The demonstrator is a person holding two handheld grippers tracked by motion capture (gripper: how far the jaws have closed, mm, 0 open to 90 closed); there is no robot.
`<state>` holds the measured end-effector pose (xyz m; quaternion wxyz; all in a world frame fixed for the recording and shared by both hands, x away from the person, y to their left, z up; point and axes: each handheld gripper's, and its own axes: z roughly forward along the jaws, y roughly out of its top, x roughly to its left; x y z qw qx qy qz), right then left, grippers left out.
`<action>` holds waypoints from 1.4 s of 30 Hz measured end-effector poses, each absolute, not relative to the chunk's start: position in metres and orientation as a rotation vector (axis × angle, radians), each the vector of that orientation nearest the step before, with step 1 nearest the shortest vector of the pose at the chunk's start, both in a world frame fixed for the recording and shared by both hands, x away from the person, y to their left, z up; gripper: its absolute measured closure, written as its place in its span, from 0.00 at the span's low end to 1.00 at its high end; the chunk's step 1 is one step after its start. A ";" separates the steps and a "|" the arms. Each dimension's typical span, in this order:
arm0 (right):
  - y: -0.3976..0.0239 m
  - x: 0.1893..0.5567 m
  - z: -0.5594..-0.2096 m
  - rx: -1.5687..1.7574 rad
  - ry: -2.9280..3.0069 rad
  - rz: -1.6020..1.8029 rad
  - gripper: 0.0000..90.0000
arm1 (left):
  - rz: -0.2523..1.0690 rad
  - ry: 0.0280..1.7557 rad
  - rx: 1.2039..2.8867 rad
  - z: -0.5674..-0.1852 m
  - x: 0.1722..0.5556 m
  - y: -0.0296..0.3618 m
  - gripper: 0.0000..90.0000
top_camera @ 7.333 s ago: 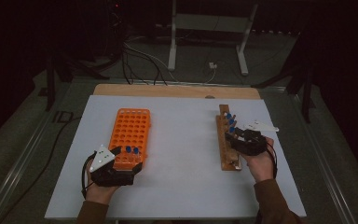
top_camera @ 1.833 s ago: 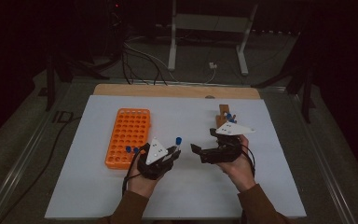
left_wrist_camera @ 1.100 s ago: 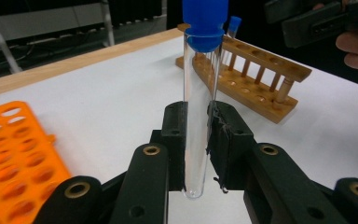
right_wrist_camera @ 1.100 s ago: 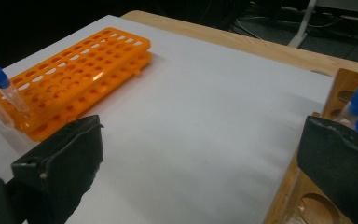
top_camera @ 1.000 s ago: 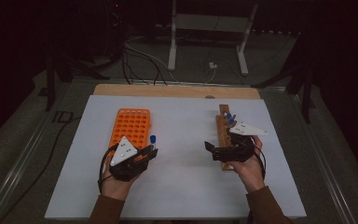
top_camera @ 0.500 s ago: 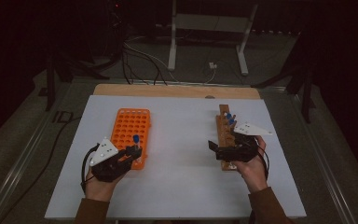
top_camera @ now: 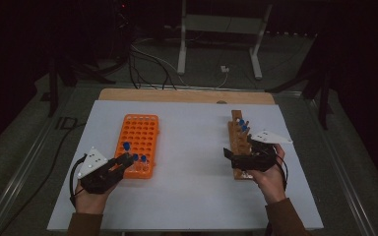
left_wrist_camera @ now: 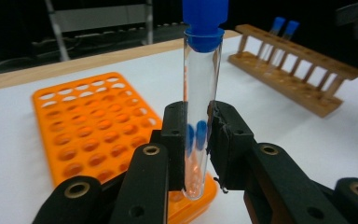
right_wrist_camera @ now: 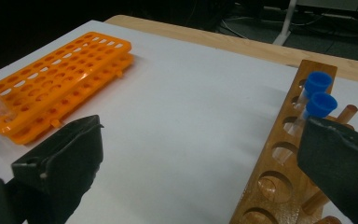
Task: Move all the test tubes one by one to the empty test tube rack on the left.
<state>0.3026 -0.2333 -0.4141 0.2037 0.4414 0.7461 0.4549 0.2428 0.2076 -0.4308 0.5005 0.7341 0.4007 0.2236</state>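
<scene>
Table (top_camera: 197, 196) white, dark room – left hand-held gripper (left_wrist_camera: 196, 140) clamps tube (left_wrist_camera: 200, 107); right hand-held gripper (right_wrist_camera: 200, 163) wide open.

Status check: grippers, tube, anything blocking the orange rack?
Left gripper shut on blue-capped tube, upright over orange rack near end. Right gripper open, empty, beside wooden rack. Nothing in the way.

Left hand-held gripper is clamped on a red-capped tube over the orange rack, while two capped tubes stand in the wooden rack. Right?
Not quite: the tube in the left hand-held gripper has a blue cap, as the left gripper view shows. It is over the orange rack, and two capped tubes stand in the wooden rack.
</scene>
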 end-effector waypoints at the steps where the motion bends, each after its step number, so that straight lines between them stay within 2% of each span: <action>1: -0.234 0.303 -0.414 1.228 2.081 1.270 0.01 | 0.544 0.973 1.773 -0.432 0.243 0.209 0.85; 9: -0.234 0.302 -0.414 1.229 2.084 1.280 0.01 | 0.593 1.021 1.779 -0.445 0.251 0.214 0.85; 19: -0.234 0.302 -0.417 1.234 2.092 1.288 0.01 | 0.574 1.042 1.764 -0.459 0.258 0.215 0.85; 42: -0.234 0.300 -0.422 1.240 2.108 1.299 0.01 | 0.517 1.100 1.926 -0.483 0.263 0.209 0.85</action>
